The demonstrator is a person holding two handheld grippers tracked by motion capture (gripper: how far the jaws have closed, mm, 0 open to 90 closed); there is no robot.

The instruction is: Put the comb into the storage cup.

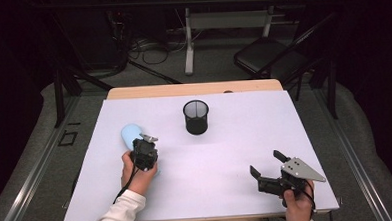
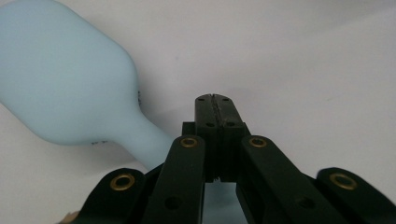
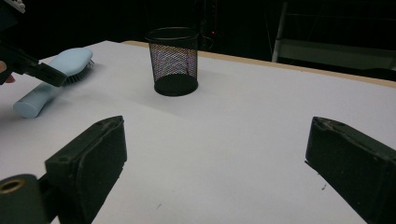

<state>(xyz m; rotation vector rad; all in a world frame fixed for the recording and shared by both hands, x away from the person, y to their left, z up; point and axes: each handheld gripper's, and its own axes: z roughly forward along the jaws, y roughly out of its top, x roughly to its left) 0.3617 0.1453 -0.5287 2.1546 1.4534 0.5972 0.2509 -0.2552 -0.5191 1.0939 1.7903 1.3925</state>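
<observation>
Left gripper (image 1: 144, 152): your left hand (image 1: 138, 179) holds it low over the left part of the table, tips pointing away from you. In the left gripper view its jaws are pressed flat together with nothing between them.

Hairbrush (image 2: 70, 84): a pale blue brush lies on the white table top just beside your closed left gripper. Its broad head sits up and to the left of the jaw tips in the left gripper view, and its handle runs down under the gripper's left linkage. The jaws are not around the handle; they sit beside it. Whether they touch it cannot be told. In the right gripper view the brush lies bristles down, handle end toward you.

Right gripper (image 1: 267, 166): your right hand (image 1: 298, 203) holds it near the table's front right corner, well apart from the brush. Its jaws stand wide apart and hold nothing, pointing across the table toward the left.

Mesh cup (image 1: 196, 117): a black wire-mesh pen cup stands upright at the centre of the table toward the far side, up and to the right of the brush, apart from both grippers.

Table (image 1: 226, 154): a white sheet covers it, with a wooden edge showing along the far side.
</observation>
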